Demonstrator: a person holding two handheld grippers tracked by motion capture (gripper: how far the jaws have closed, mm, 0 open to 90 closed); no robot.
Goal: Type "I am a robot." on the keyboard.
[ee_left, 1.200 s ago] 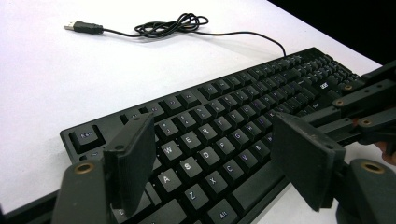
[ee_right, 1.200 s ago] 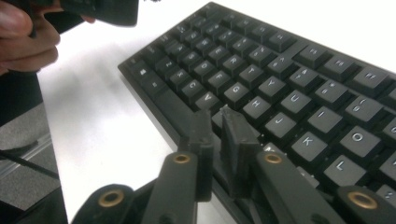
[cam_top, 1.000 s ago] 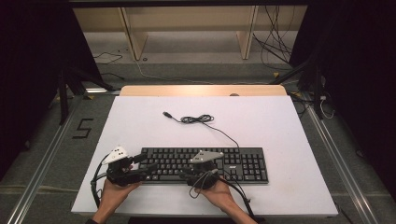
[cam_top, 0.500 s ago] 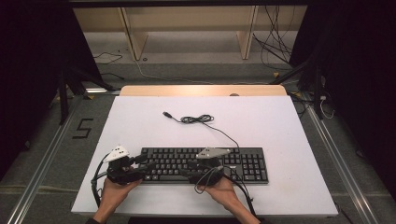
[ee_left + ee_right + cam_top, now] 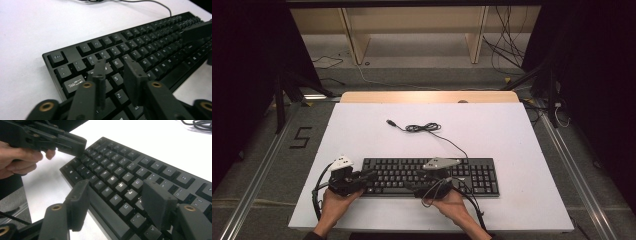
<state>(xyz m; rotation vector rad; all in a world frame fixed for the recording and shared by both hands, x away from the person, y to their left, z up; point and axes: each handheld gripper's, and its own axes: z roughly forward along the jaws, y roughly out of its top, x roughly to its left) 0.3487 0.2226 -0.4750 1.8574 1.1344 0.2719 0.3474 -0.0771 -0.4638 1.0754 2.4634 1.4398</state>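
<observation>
The black keyboard (image 5: 430, 176) lay flat near the front of the white desk (image 5: 512, 135). It looked stiff and light, best gripped at its thin edges. The left hand-held gripper (image 5: 115, 72) had just been closing, its jaws narrow over the keys and grasping nothing; the right hand-held gripper (image 5: 117, 202) had just been opening, released.

Black keyboard (image 5: 432, 176), flat on white table, near front edge, cable trailing back

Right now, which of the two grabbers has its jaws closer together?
The left gripper. Its jaws have just been closing and stand near each other over the keyboard with nothing between them; the right gripper has just been opening wide.
</observation>
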